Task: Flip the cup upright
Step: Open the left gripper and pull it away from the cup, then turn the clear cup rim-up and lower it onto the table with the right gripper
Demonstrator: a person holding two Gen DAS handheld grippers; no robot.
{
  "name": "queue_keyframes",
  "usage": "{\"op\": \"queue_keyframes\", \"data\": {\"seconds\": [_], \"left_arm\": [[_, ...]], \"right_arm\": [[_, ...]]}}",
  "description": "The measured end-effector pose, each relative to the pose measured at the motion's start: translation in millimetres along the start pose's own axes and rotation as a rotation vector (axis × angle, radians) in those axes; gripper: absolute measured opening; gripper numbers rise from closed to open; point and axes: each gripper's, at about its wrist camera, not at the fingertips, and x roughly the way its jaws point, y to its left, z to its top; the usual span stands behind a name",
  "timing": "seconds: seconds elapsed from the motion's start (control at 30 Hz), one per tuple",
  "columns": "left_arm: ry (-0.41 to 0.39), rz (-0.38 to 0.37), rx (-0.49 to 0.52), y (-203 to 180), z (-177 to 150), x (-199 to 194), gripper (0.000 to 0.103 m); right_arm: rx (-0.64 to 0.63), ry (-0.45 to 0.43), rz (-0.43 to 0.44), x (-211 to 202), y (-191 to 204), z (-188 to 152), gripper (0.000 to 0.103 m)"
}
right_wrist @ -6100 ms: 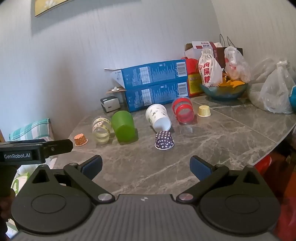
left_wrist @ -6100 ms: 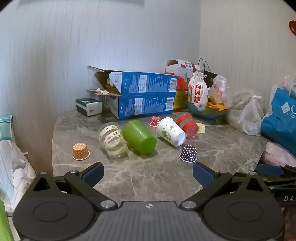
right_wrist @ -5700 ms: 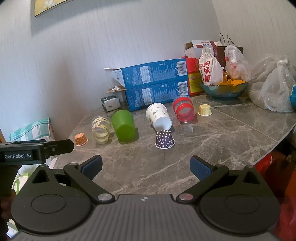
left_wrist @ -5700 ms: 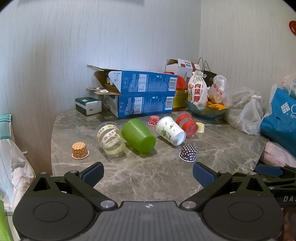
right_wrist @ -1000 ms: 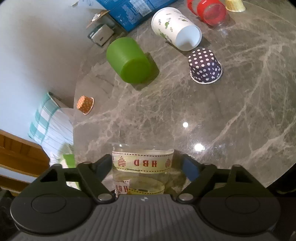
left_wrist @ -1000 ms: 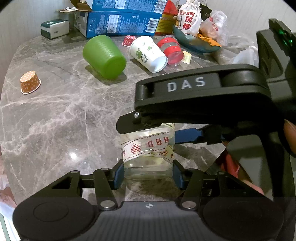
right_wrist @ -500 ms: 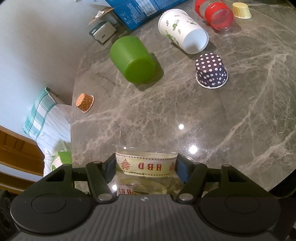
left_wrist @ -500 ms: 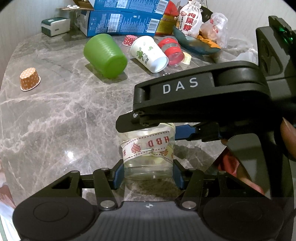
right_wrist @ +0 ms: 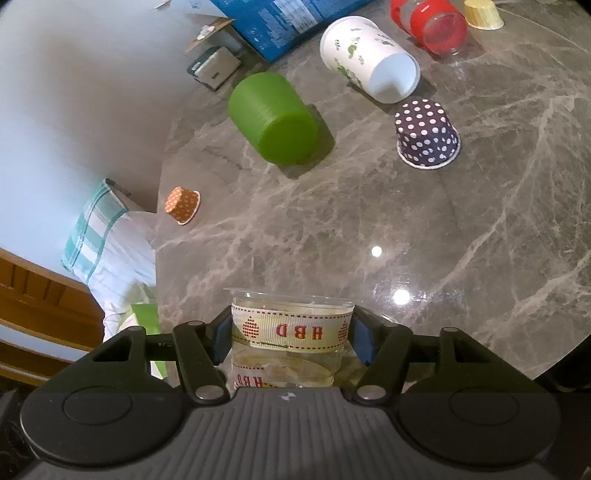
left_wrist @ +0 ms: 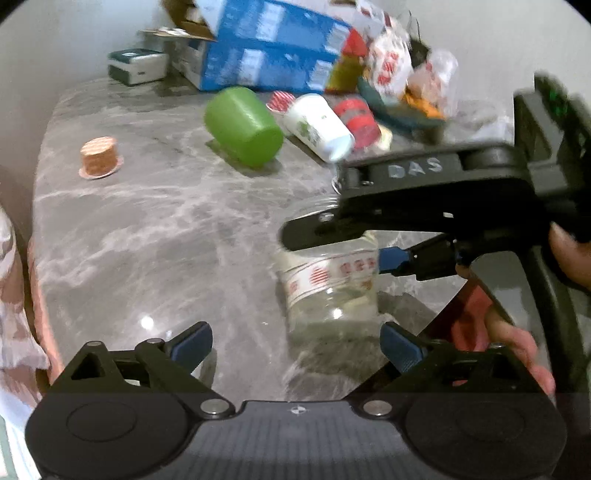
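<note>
A clear plastic cup with an "HBD" ribbon band (right_wrist: 291,328) stands upright, mouth up, at the near edge of the marble table (right_wrist: 461,229). My right gripper (right_wrist: 290,338) is shut on the clear cup, one finger on each side. In the left wrist view the same cup (left_wrist: 332,284) shows beneath the right gripper's black body. My left gripper (left_wrist: 295,345) is open and empty, just short of the cup. A green cup (right_wrist: 275,118), a white printed cup (right_wrist: 369,61) and a red cup (right_wrist: 434,22) lie on their sides farther back.
A navy polka-dot cup (right_wrist: 426,134), a small orange cup (right_wrist: 183,205) and a yellow cup (right_wrist: 482,13) sit mouth down. Blue boxes (left_wrist: 273,59), a bowl and bags crowd the back of the table. A pillow and chair are beyond the left edge.
My left gripper has opened, let go of the clear cup and pulled back to the left. My right gripper has closed on the cup, which now stands upright.
</note>
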Motion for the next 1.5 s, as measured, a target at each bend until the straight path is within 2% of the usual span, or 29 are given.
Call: {"op": "queue_keyframes", "data": {"seconds": [0.13, 0.23, 0.3, 0.4, 0.53, 0.67, 0.83, 0.97, 1.1, 1.17, 1.3, 1.5], "left_arm": [[-0.104, -0.021, -0.061, 23.0, -11.1, -30.9, 0.099], [-0.229, -0.031, -0.1, 32.4, -12.1, -55.7, 0.099], [-0.301, -0.051, -0.116, 35.6, -8.9, -67.7, 0.099], [-0.374, -0.086, -0.111, 33.6, -6.5, -75.9, 0.099], [-0.424, -0.138, -0.092, 28.9, -4.0, -82.3, 0.099], [-0.472, -0.17, -0.042, 20.5, -9.0, -87.5, 0.099], [-0.493, -0.138, -0.011, 15.5, -11.1, -86.1, 0.099], [-0.494, -0.164, -0.027, 19.8, -10.6, -82.3, 0.099], [-0.491, -0.18, -0.034, 22.1, -14.1, -77.2, 0.099], [-0.483, -0.192, -0.043, 23.0, -13.9, -72.4, 0.099], [-0.459, -0.197, -0.043, 21.3, -12.7, -64.5, 0.099], [-0.443, -0.2, -0.052, 21.0, -11.1, -56.9, 0.099]], "right_arm": [[-0.04, -0.047, -0.001, -7.8, 5.2, -4.1, 0.064], [-0.08, -0.116, 0.007, -20.3, 9.9, -8.3, 0.064], [-0.143, -0.196, -0.001, -33.0, 16.7, -14.1, 0.064], [-0.265, -0.372, -0.046, -58.2, 30.8, -27.2, 0.064], [-0.384, -0.574, -0.069, -86.0, 37.8, -44.0, 0.064], [-0.537, -0.741, -0.139, -97.4, 38.9, -59.5, 0.064], [-0.675, -0.918, -0.154, -91.2, 30.8, -76.7, 0.064], [-0.739, -1.031, -0.14, -78.0, 22.4, -87.6, 0.064], [-0.803, -1.184, -0.17, -58.3, 10.8, -104.7, 0.064], [-0.804, -1.201, -0.16, -47.9, 1.1, -111.1, 0.064], [-0.76, -1.164, -0.137, -17.6, -15.8, -106.9, 0.064], [-0.715, -1.128, -0.141, -6.8, -17.4, -99.5, 0.064]]}}
